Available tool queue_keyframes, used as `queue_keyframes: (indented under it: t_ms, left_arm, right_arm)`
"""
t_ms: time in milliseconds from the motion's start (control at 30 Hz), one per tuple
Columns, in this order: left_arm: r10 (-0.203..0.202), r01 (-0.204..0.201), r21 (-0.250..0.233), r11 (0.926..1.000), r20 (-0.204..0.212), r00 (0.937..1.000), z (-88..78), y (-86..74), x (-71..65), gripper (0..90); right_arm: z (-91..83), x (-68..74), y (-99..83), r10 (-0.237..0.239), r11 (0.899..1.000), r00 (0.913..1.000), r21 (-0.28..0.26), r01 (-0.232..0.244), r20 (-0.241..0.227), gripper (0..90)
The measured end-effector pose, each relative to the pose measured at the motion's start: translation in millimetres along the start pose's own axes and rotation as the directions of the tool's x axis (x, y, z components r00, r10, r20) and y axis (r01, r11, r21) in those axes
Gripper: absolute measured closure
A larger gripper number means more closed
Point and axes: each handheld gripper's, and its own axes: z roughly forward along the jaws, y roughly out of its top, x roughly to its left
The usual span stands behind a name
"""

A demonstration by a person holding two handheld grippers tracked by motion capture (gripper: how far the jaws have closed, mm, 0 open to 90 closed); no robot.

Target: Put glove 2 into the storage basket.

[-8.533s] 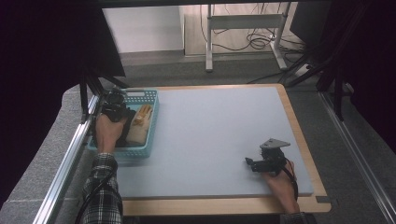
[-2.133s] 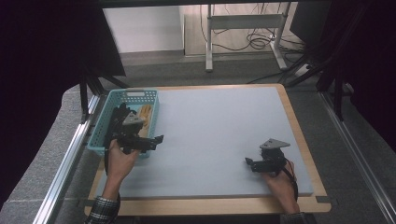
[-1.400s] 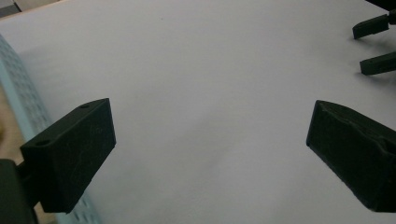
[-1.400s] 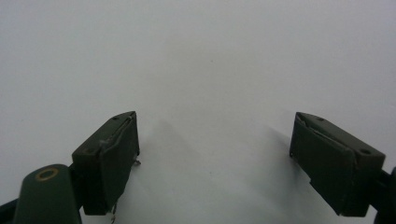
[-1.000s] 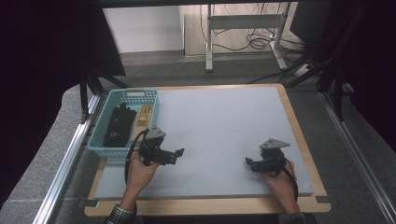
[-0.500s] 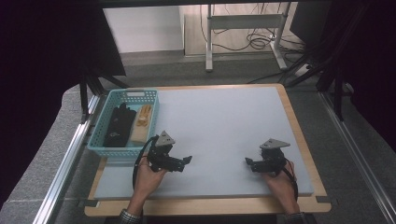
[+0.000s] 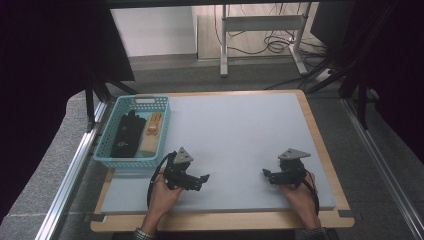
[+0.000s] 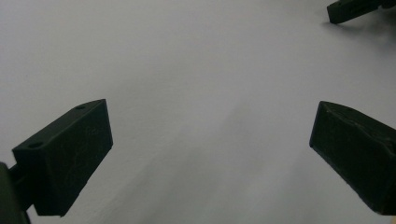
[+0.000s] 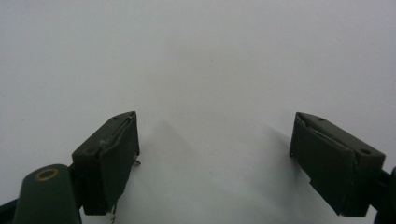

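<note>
My left gripper lies low over the pale grey mat near the front left, held by a hand, its jaws pointing right. In the left gripper view its jaws stand wide apart with bare mat between them, and the tip of the other gripper shows at the top right. My right gripper rests at the front right, jaws pointing left. The right gripper view has its jaws spread open with nothing between them.
A turquoise basket stands at the mat's left edge, holding a black object and a tan wooden one. The mat lies on a wooden board. Metal rails run along both sides of the table.
The left hand left the basket and carried its gripper down and right onto the mat. The black object now lies in the basket. The right gripper has stayed put.
</note>
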Motion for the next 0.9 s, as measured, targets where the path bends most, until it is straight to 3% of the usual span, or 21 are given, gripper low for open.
queue_keyframes:
  t_ms: [600,900]
  left_arm:
    - [0.029,-0.028,0.049,0.9984,-0.021,0.9994,21.6,-17.0,-6.5,0.0]
    - [0.04,-0.036,0.114,0.9928,-0.035,0.9986,32.6,-18.6,-9.0,0.0]
  right_arm:
    - [-0.1,0.2,0.1,-0.001,1.0,1.0,0.0,0.001,0.002,15.5]
    - [0.0,0.1,0.1,-0.004,1.0,1.0,-0.001,0.004,0.002,15.4]
